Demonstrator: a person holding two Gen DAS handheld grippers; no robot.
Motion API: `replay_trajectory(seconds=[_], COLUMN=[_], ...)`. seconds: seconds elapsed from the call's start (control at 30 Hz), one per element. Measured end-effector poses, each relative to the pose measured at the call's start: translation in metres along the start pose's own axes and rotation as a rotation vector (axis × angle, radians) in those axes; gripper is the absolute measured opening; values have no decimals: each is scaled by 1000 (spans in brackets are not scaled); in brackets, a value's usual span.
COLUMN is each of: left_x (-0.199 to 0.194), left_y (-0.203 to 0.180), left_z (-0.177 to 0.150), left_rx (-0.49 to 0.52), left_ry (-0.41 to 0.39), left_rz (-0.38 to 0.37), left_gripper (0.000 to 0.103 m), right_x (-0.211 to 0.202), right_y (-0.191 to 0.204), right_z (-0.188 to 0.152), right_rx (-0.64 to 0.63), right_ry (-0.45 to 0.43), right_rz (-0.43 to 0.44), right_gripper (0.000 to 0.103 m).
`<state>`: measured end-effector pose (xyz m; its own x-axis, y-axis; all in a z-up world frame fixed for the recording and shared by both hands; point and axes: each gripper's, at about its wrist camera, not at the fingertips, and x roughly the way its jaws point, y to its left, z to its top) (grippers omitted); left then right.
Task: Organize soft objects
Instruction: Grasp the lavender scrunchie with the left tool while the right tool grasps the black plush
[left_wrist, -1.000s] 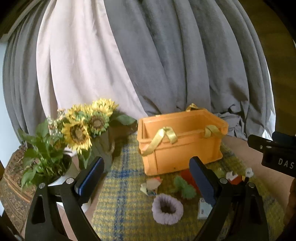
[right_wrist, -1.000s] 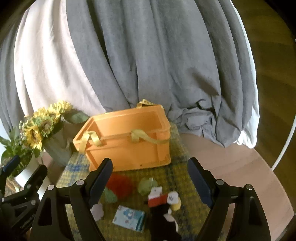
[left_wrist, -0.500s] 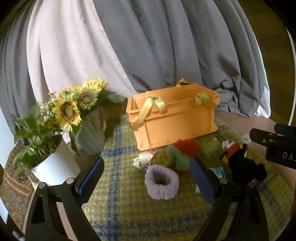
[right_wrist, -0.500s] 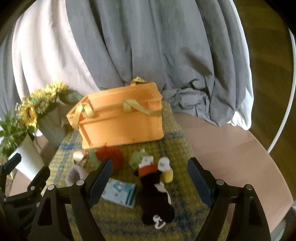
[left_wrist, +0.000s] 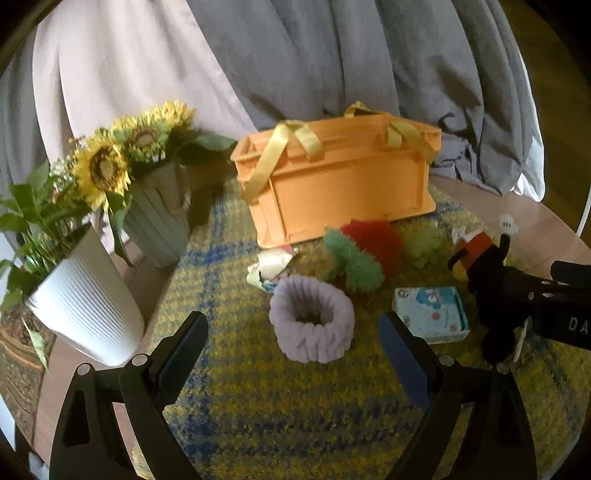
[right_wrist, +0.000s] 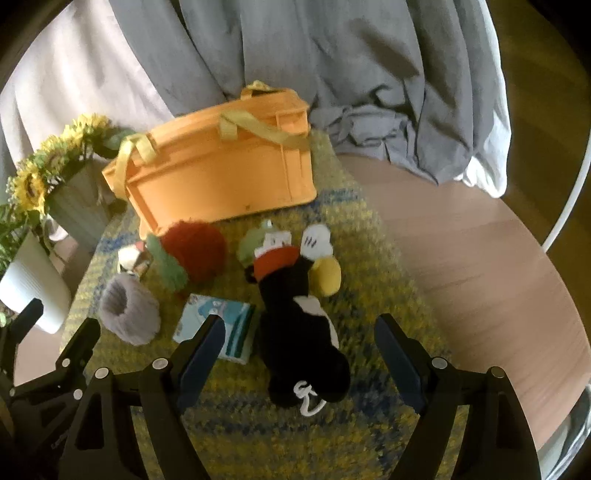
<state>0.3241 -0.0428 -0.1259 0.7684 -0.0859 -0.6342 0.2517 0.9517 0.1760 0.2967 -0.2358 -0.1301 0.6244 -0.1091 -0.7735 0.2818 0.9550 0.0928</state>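
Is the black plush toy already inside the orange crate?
No, the black plush toy lies on the yellow plaid mat in front of the orange crate.

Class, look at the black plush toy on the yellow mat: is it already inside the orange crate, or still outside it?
Outside. The black plush toy lies flat on the yellow mat, in front of the orange crate, apart from its wall.

White letters "DA" show on the right tongs (left_wrist: 561, 317), cut off.
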Motion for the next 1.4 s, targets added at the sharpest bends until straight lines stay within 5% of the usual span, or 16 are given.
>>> replay_trajectory(seconds=[0.67, 1.1, 1.4], left_x=[62, 73, 61], left_y=[-5, -6, -5], left_z=[-6, -5, -3], left_rx=[-45, -41, -46], left_ry=[127, 147, 127], left_rz=[-49, -96, -116], left_gripper=[93, 36, 26], right_x=[51, 66, 56], right_y=[-2, 8, 7], right_z=[-2, -4, -2], right_rx=[-8, -42, -61], right_ry=[146, 185, 154], right_rz=[-57, -8, 0], right_gripper=[83, 56, 54])
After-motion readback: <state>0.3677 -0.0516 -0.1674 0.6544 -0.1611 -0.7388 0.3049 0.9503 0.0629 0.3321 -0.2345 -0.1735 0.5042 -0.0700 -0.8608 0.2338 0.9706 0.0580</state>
